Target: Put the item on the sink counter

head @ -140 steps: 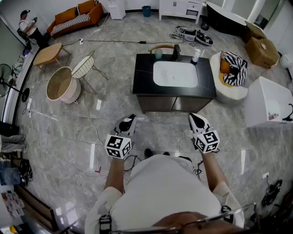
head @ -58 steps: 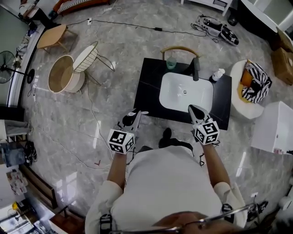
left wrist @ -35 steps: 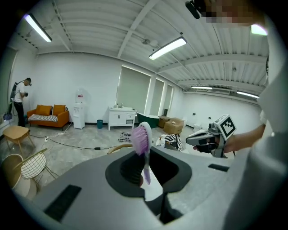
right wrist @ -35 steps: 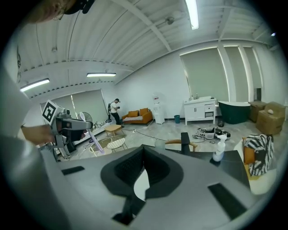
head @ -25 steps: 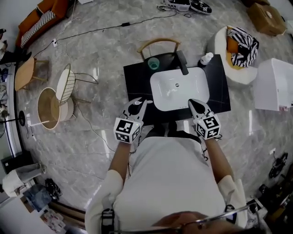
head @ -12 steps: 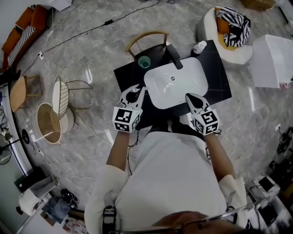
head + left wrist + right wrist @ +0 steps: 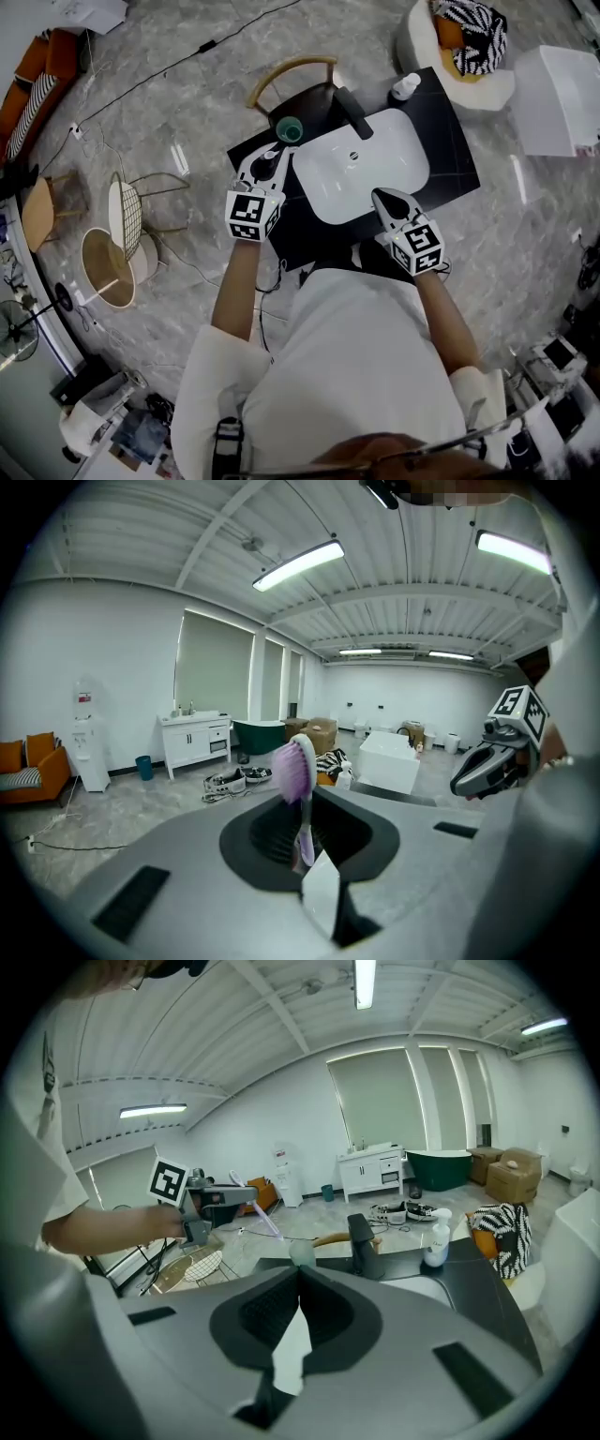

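Clamping purple toothbrush (image 7: 300, 803), L tool (image 7: 268, 161) hides its lower handle btwn jaws; R tool (image 7: 381, 195) clenched shut, empty.

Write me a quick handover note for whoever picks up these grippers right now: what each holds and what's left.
Left gripper: shut on the purple toothbrush, above the sink counter's left end near the green cup.
Right gripper: shut, empty, over the counter's front edge by the basin.
Done: toothbrush carried to the counter.
Left: lower it onto the counter, open the jaws.
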`<action>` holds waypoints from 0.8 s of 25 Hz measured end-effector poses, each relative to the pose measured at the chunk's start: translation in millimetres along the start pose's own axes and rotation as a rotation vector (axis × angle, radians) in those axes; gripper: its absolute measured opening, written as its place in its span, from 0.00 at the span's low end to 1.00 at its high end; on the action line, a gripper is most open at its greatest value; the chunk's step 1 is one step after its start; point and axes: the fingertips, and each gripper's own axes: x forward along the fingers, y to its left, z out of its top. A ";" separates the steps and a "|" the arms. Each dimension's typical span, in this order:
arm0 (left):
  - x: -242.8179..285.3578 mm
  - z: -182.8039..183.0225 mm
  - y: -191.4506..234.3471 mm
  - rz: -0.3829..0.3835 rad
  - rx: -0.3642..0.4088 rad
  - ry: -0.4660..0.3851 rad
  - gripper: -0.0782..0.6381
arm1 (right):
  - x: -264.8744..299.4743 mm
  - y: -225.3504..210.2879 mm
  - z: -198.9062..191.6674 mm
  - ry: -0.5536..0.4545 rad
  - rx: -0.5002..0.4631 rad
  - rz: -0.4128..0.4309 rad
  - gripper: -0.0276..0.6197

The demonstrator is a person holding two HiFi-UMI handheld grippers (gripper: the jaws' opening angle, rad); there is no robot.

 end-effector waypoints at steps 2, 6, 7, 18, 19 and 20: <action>12.8 -9.9 8.8 -0.001 0.006 0.018 0.16 | 8.8 0.3 -6.2 0.019 -0.004 0.001 0.05; 36.1 -24.2 26.0 0.011 0.005 0.030 0.16 | 25.5 -2.9 -19.2 0.056 0.007 0.005 0.05; 41.8 -27.7 30.2 0.017 0.006 0.030 0.16 | 29.2 -3.7 -22.1 0.063 0.011 0.005 0.05; 87.1 -89.0 62.3 0.052 -0.038 0.112 0.16 | 70.4 4.8 -43.4 0.132 0.018 0.020 0.05; 90.6 -94.7 62.9 0.054 -0.037 0.120 0.16 | 71.3 6.6 -46.1 0.140 0.014 0.025 0.05; 93.9 -100.5 63.6 0.060 -0.036 0.127 0.16 | 71.7 8.0 -49.3 0.148 0.011 0.029 0.05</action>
